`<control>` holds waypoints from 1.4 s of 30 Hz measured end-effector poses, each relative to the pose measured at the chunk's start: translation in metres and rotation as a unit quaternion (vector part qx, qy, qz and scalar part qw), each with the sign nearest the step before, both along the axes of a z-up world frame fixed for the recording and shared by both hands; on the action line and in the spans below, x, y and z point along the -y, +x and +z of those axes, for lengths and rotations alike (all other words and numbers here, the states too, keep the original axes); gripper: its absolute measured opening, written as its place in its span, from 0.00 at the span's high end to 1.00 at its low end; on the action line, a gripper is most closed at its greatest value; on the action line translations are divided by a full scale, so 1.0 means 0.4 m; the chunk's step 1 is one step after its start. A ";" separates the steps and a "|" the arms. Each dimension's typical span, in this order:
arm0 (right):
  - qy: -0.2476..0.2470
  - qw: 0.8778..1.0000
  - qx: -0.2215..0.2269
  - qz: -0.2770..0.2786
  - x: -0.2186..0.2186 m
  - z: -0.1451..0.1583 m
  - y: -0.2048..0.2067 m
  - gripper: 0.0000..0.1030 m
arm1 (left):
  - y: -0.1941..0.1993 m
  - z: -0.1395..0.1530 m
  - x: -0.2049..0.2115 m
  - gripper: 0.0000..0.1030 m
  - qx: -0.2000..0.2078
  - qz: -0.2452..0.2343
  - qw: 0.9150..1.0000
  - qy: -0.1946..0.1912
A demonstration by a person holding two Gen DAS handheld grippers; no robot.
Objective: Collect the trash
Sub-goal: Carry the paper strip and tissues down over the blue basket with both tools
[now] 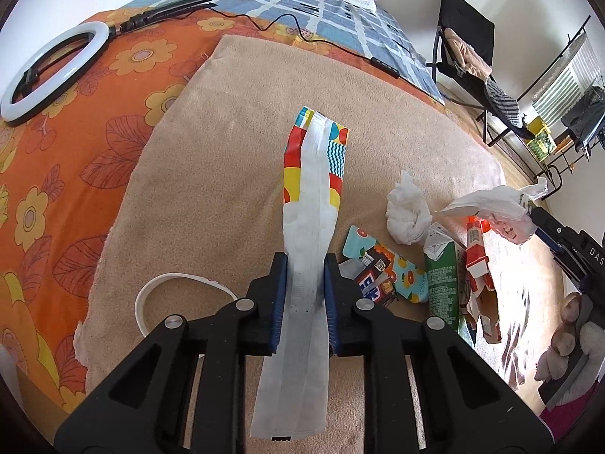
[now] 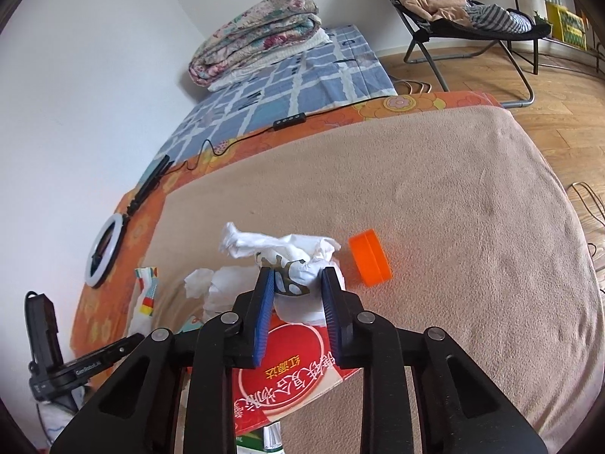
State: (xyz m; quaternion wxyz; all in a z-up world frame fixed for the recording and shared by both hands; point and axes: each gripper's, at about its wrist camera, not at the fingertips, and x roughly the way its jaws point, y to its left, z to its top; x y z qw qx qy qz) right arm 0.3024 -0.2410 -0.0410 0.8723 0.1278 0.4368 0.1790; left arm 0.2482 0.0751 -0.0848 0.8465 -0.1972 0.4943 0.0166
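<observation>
My left gripper (image 1: 306,257) is shut on a long white bag with a colourful printed end (image 1: 314,174), which stretches away over the beige blanket (image 1: 227,151). To its right lies a trash pile: a crumpled tissue (image 1: 408,215), a colourful wrapper (image 1: 389,272), a green carton (image 1: 442,287) and a red carton (image 1: 478,257). My right gripper (image 2: 298,272) is shut on a crumpled white plastic bag (image 2: 287,246), raised a little above a red packet (image 2: 287,370). An orange lid (image 2: 370,257) lies just right of it.
A ring light (image 1: 49,72) with its cable lies on the orange flowered sheet (image 1: 75,174) at the left. Folded quilts (image 2: 257,34) sit at the far end of the bed. A black folding chair (image 2: 472,11) with clothes stands on the wooden floor.
</observation>
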 end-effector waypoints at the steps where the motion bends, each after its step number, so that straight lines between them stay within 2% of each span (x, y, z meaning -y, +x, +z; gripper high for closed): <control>1: 0.001 1.000 0.003 0.002 -0.003 0.007 -0.004 0.78 | -0.005 0.007 0.001 0.83 0.003 0.000 1.000 0.001; 14: 0.007 0.998 0.056 0.022 -0.006 0.117 -0.119 0.78 | -0.122 0.118 0.002 0.83 0.049 -0.011 0.999 -0.008; 18: 0.003 0.996 0.077 0.035 -0.003 0.155 -0.183 0.78 | -0.191 0.150 0.023 0.83 0.063 -0.024 0.998 -0.005; 26: 0.006 0.993 0.100 0.058 0.022 0.208 -0.332 0.78 | -0.363 0.168 0.087 0.83 0.063 -0.062 0.996 -0.016; 34: -0.015 0.989 0.121 0.085 0.038 0.212 -0.520 0.78 | -0.526 0.153 0.168 0.83 0.050 -0.099 0.993 -0.028; 42: -0.030 0.988 0.109 0.105 0.047 0.147 -0.675 0.78 | -0.647 0.060 0.252 0.83 0.001 -0.135 0.990 -0.039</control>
